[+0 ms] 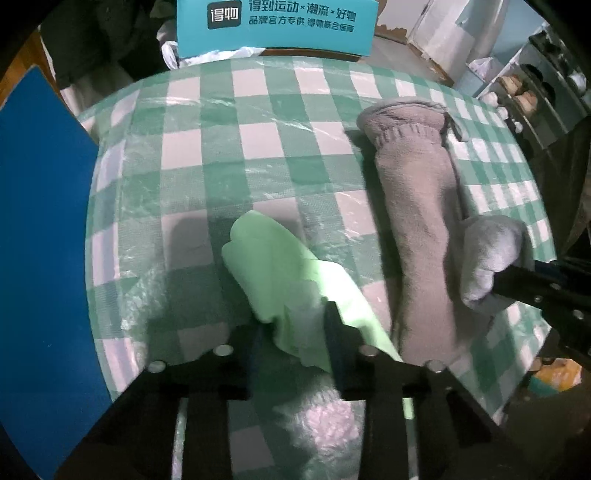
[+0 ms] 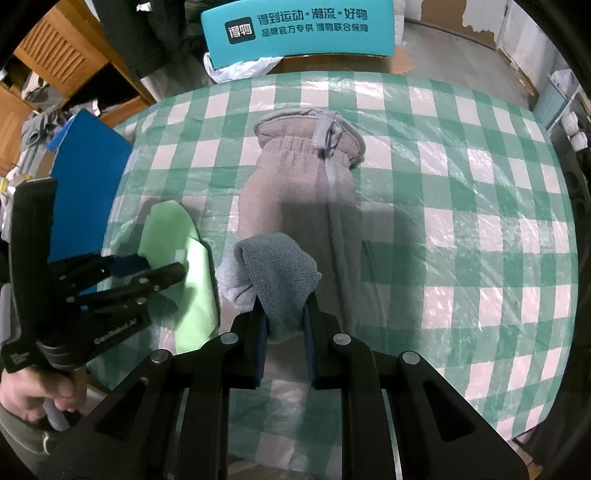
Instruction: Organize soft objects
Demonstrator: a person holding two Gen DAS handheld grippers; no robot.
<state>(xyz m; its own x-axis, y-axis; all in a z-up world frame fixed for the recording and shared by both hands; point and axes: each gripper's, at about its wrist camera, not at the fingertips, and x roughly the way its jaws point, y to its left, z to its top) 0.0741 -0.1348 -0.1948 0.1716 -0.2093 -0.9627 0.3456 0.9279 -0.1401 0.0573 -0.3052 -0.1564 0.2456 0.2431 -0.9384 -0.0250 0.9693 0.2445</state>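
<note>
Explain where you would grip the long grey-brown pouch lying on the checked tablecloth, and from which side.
Probably grip the grey-brown pouch at its gathered neck, the narrowest, firmest fold, coming down from above with the fingers across it. The near end is crowded: the right gripper holds a grey cloth there and the left gripper a green cloth.

green cloth (image 1: 295, 295) motion-blurred, teal box (image 1: 277, 27) top cropped
</note>
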